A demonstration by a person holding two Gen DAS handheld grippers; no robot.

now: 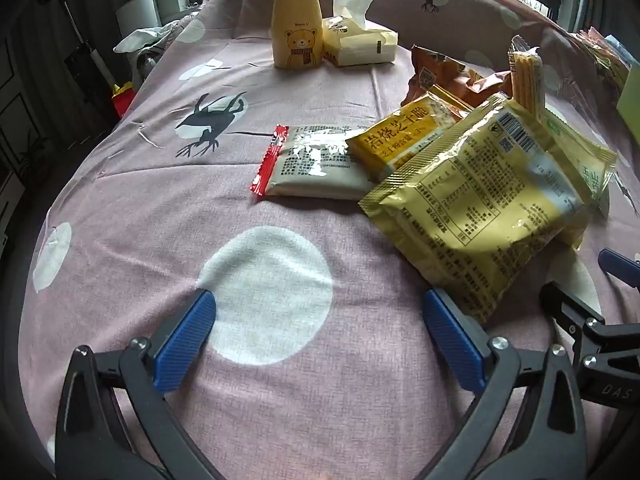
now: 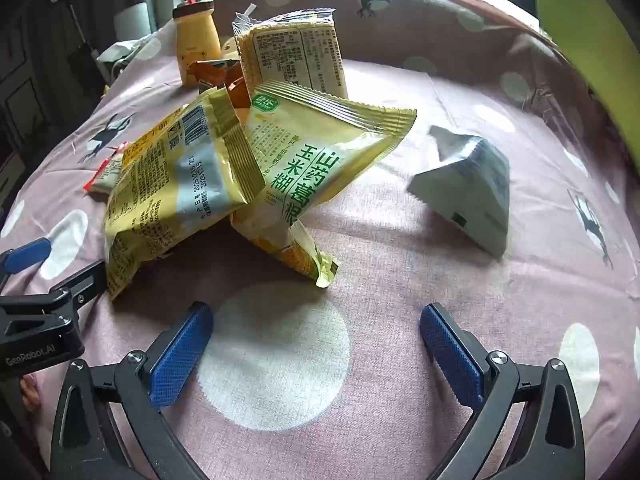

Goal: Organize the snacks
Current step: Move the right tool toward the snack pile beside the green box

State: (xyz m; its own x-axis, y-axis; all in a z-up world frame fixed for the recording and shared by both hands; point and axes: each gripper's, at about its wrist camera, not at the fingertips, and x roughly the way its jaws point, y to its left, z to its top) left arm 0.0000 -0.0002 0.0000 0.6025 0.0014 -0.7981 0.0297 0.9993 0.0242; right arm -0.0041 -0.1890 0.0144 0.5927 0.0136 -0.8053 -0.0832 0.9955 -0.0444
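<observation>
A heap of snack packets lies on a pink bedsheet (image 1: 160,208). The large yellow packet (image 1: 480,204) is on top; under it lie a red-edged grey packet (image 1: 316,164), a yellow cheese-cracker packet (image 1: 404,132) and an orange bag (image 1: 444,76). My left gripper (image 1: 320,308) is open over a white dot, its right finger beside the yellow packet's corner. In the right wrist view the same yellow packet (image 2: 168,184) leans on a green-lettered packet (image 2: 320,164), with a wafer packet (image 2: 296,56) upright behind. My right gripper (image 2: 316,316) is open, nothing between its fingers. A white pouch (image 2: 468,188) lies to its right.
A yellow bear bottle (image 1: 297,24) and a tissue pack (image 1: 360,40) stand at the far side of the bed. A green object (image 2: 592,32) fills the upper right of the right wrist view. The bed's left edge drops to dark floor clutter (image 1: 92,64).
</observation>
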